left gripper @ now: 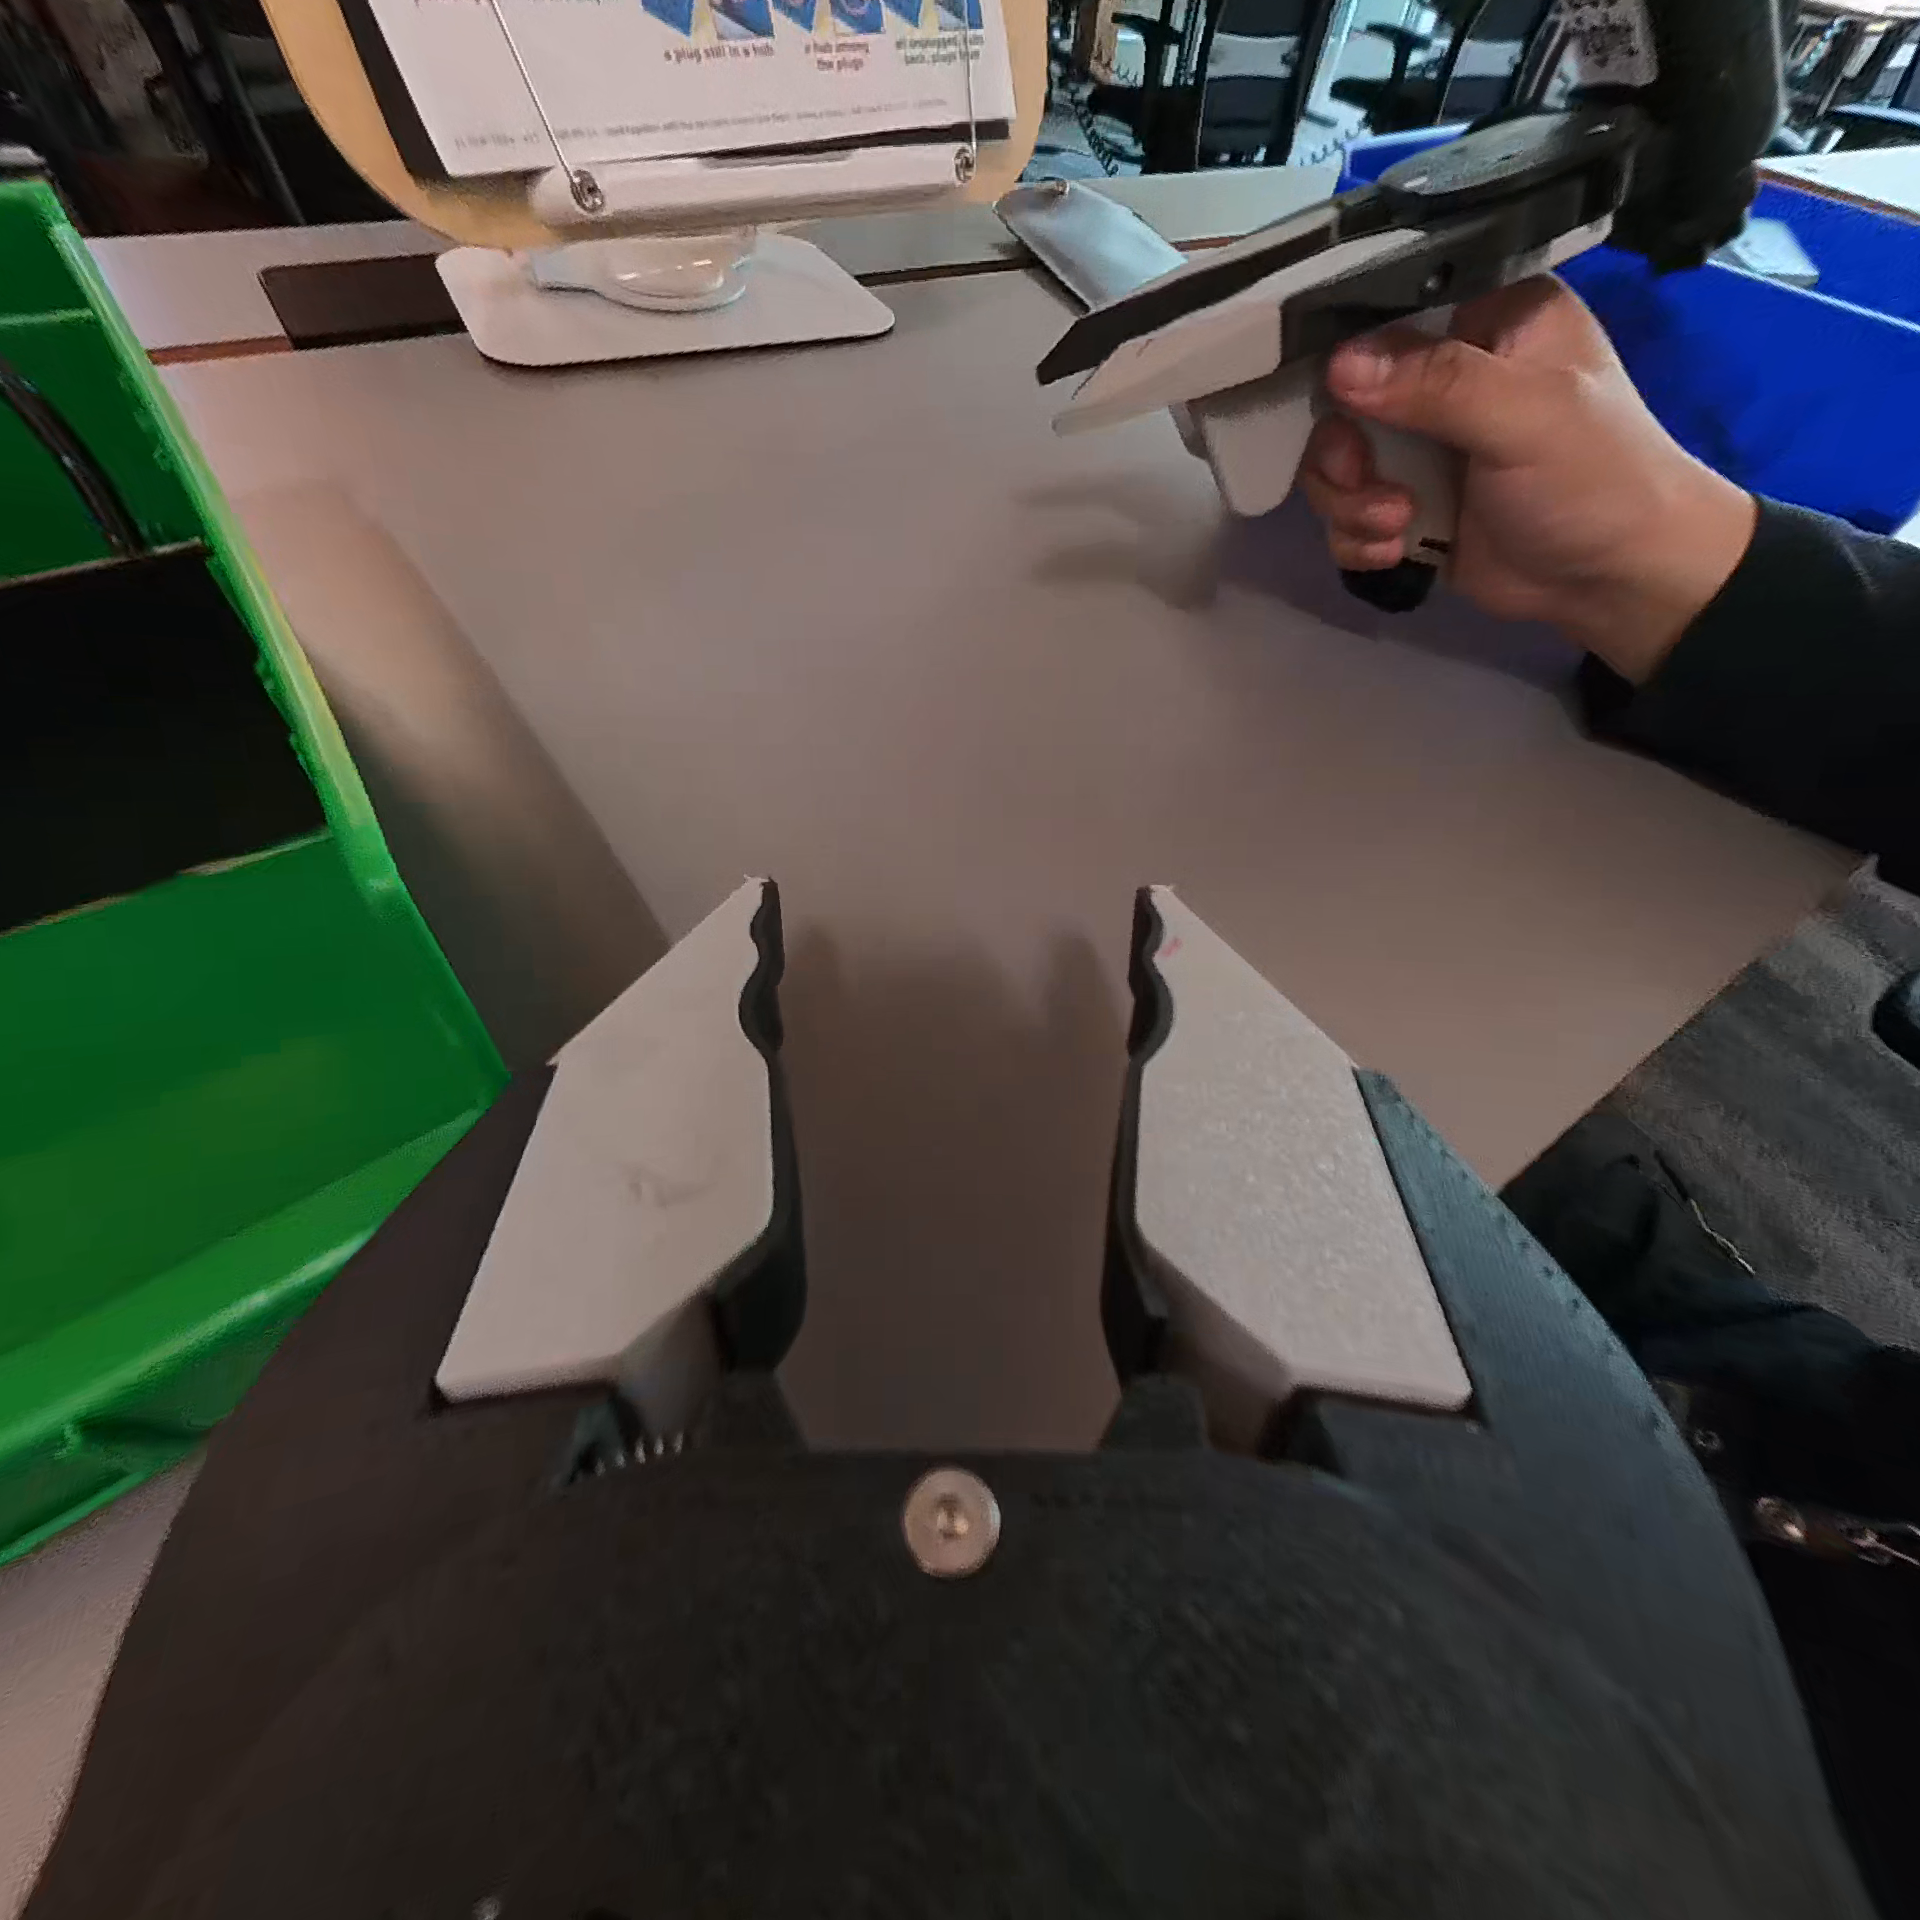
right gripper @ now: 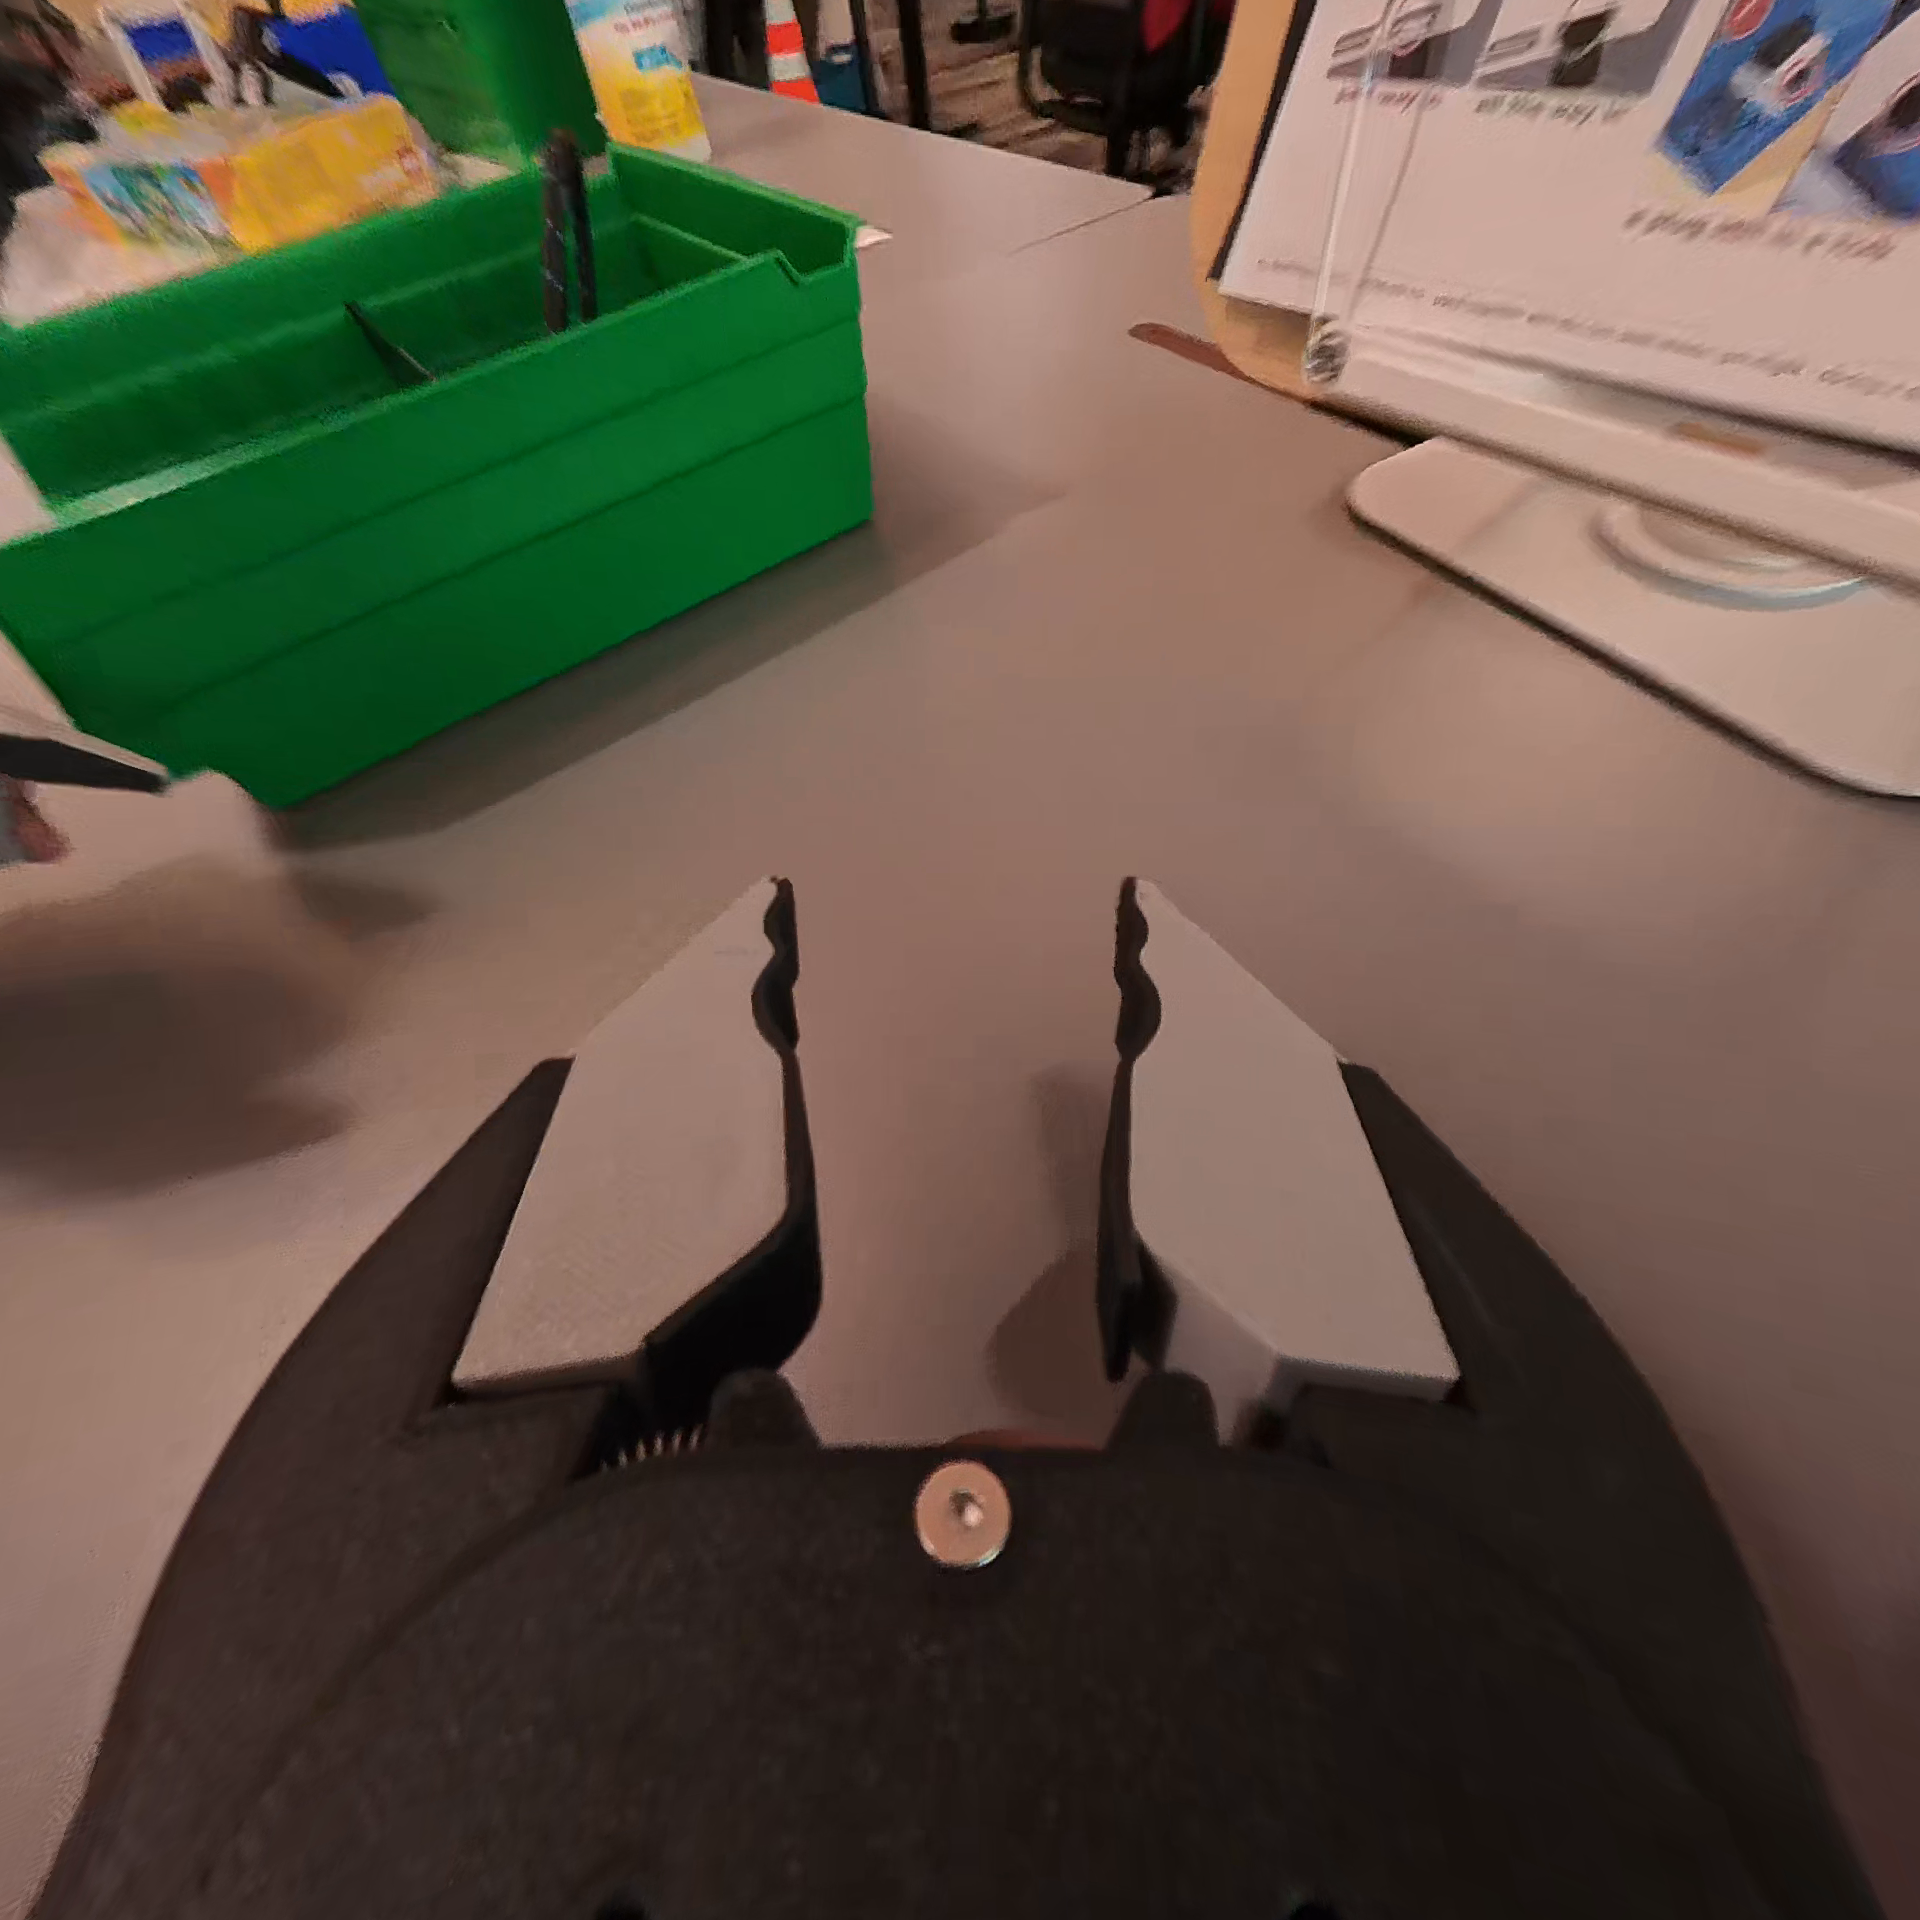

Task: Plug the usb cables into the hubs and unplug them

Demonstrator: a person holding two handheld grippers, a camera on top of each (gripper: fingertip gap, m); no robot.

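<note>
- Leftward on the table (right gripper: 1039, 675) stands a green bin (right gripper: 436, 540), split into compartments by dark dividers (right gripper: 387, 341).
- One dark rod-like thing (right gripper: 566, 234) stands upright in a rear compartment of the bin; what it is I cannot tell. The other compartments show nothing that I can make out.
- Behind the bin lie yellow packets (right gripper: 301, 166) and a white-and-yellow carton (right gripper: 644, 83), blurred.
- Left gripper (left gripper: 956, 904): fingers spread wide, nothing between them, hovering over bare table (left gripper: 883, 644) with the bin (left gripper: 208, 987) just beside it on its left.
- Right gripper (right gripper: 956, 899): fingers also parted wide and empty, above the table, pointing between the bin and a white stand (right gripper: 1662, 582).
- From the left wrist view the right gripper (left gripper: 1070, 400) shows farther off, held in a hand (left gripper: 1507, 478) with a dark sleeve (left gripper: 1787, 675), raised off the table.
- The stand (left gripper: 675, 301) carries a printed sheet (left gripper: 707, 83) with small pictures, backed by a tan board (left gripper: 1023, 94) and held by thin wire clips.
- A grey flat thing (left gripper: 1091, 244) lies near the stand's base, at the table's far edge.
- The table is smooth, grey-brown, with soft shadows under both grippers.
- Beyond it: a blue crate (left gripper: 1766, 343), dark office chairs (left gripper: 1226, 73) and an orange cone (right gripper: 795, 52); grey carpet (left gripper: 1787, 1091) shows past the table's right edge.
</note>
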